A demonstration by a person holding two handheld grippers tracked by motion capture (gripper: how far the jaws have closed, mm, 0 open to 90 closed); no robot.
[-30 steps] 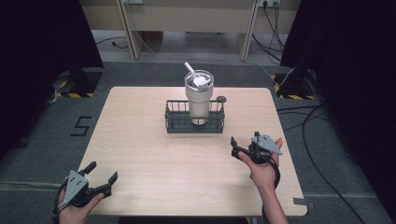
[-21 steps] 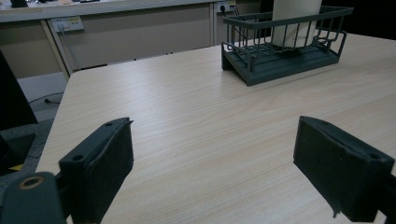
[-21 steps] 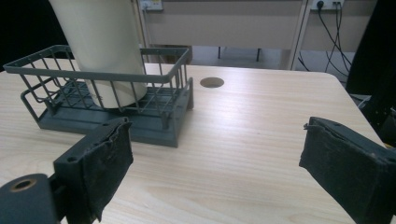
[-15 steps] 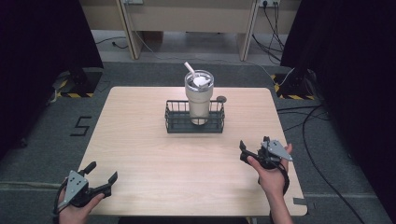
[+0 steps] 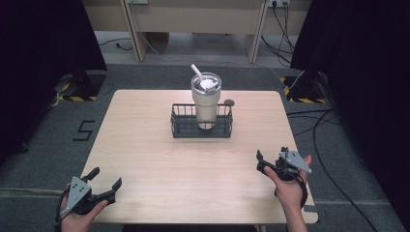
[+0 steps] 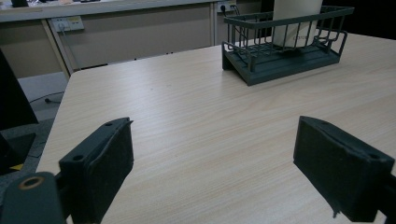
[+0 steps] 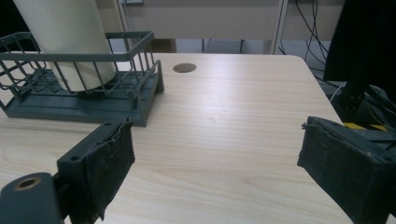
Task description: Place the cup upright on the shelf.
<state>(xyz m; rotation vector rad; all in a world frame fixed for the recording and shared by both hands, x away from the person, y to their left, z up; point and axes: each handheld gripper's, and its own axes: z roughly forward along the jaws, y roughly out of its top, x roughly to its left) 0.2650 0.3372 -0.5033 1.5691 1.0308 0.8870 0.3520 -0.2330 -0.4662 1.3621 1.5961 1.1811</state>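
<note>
A cream tumbler (image 5: 205, 99) with a clear lid and white straw stands upright inside a dark wire basket (image 5: 201, 124) at the far middle of the wooden table (image 5: 145, 145). My left gripper (image 5: 105, 177) is open at the near left corner, with nothing between its jaws. My right gripper (image 5: 270, 155) is open near the right front edge and holds nothing. In the left gripper view, the left gripper (image 6: 219, 172) faces bare wood, with the basket (image 6: 285, 56) and tumbler (image 6: 294, 23) far ahead. The right gripper (image 7: 215, 172) sees the basket (image 7: 84, 93) and tumbler (image 7: 65, 37) ahead to its left.
A small round hole (image 5: 229, 102) is in the tabletop just right of the basket, also seen as the hole (image 7: 184, 67) in the right gripper view. Cables (image 5: 333, 125) trail on the floor to the right. A long bench (image 5: 193, 19) stands beyond the table.
My right gripper has drawn back toward the near right edge of the table, away from the basket. The left gripper, basket and tumbler have stayed put.
</note>
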